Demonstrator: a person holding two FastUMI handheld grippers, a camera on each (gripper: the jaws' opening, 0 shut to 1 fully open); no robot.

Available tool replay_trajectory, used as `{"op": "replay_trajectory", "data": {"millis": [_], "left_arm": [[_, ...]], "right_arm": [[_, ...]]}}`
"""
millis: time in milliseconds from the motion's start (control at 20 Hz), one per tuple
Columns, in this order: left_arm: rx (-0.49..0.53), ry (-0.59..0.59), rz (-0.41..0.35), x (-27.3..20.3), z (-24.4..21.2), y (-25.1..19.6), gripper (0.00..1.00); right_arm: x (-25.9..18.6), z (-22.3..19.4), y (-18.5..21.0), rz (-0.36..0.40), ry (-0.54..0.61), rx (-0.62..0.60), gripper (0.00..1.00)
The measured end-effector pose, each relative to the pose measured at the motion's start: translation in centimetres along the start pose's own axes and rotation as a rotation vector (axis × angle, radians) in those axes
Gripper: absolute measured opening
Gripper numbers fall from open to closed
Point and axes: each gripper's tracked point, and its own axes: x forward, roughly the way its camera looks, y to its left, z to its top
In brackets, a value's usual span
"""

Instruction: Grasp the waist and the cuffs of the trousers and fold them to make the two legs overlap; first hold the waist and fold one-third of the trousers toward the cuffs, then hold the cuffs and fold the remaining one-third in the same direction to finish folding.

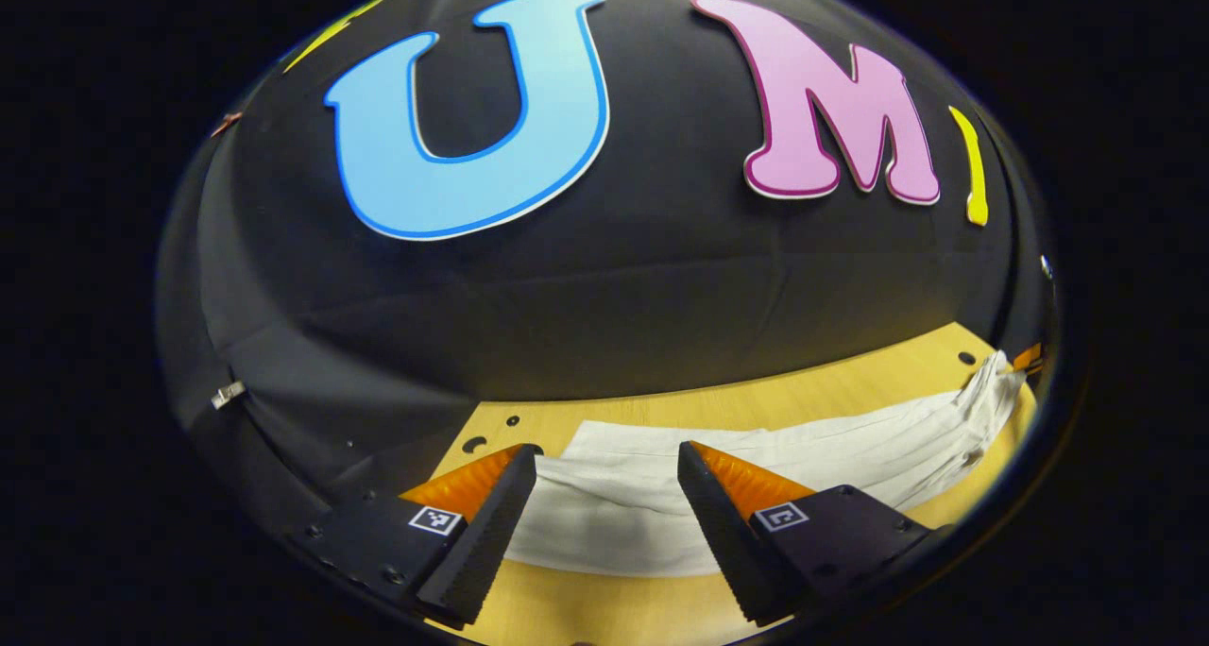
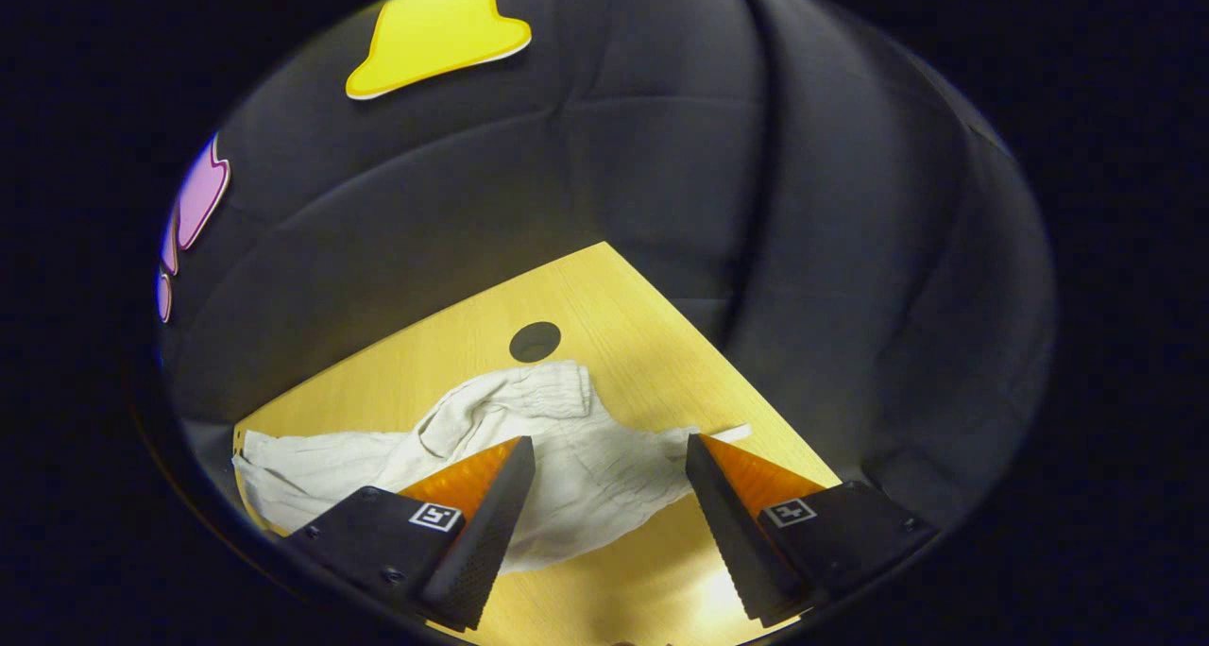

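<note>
Left gripper (image 1: pixel 606 481) fingers spread wide, empty, above the white trousers (image 1: pixel 756 476) lying flat along the wooden worktop (image 1: pixel 756 391). Right gripper (image 2: pixel 609 471) equally open over the bunched waist (image 2: pixel 538 391), near the worktop's far corner and hole (image 2: pixel 535 341).

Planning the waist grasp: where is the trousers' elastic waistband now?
In the right gripper view, the waistband lies bunched on the wooden table, just below its round hole.
</note>
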Motion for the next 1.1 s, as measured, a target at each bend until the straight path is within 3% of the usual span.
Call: {"op": "replay_trajectory", "data": {"millis": [100,150,200,300,700,750,800,900,950,1000,1100], "left_arm": [[-0.019,0.014,0.012,-1.8,-0.7,-0.3,0.96],[-0.024,0.018,0.015,-2.6,-1.0,-0.5,0.96],[-0.031,0.022,0.015,-3.2,-1.5,-0.9,0.96],[-0.045,0.037,0.007,-4.3,-2.3,-1.8,0.96],[0.01,0.044,-0.04,-6.8,-2.6,-5.9,0.96],[0.011,0.04,-0.05,-6.9,-2.4,-6.7,0.96],[0.008,0.041,-0.063,-7.1,-2.5,-7.4,0.96],[0.004,0.047,-0.098,-7.6,-2.7,-8.9,0.96],[0.007,0.049,-0.108,-7.7,-2.7,-9.3,0.96],[0.01,0.055,-0.109,-7.8,-3.0,-9.5,0.96],[0.008,0.062,-0.106,-8.0,-3.2,-9.5,0.97]], "right_arm": [[0.2,-0.1,-1.2,-0.047,-0.022,0.06,0.99],[0.5,-0.3,-1.8,-0.064,-0.028,0.095,0.93],[0.7,-0.8,-2.2,-0.075,-0.023,0.126,0.99],[1.2,-2.1,-2.6,-0.08,0.003,0.163,0.99],[2.1,-2.9,-1.9,-0.092,-0.026,0.1,0.99],[2.1,-2.8,-1.9,-0.093,-0.027,0.078,0.93],[2.1,-2.9,-1.7,-0.091,-0.016,0.057,0.94],[1.8,-2.5,-1.0,-0.071,-0.003,0.043,0.7],[1.9,-2.4,-0.9,-0.061,-0.01,0.043,0.66],[2.0,-2.9,-0.5,-0.039,0.013,0.06,0.52],[1.9,-2.6,-0.4,-0.027,0.01,0.066,0.35]]}}
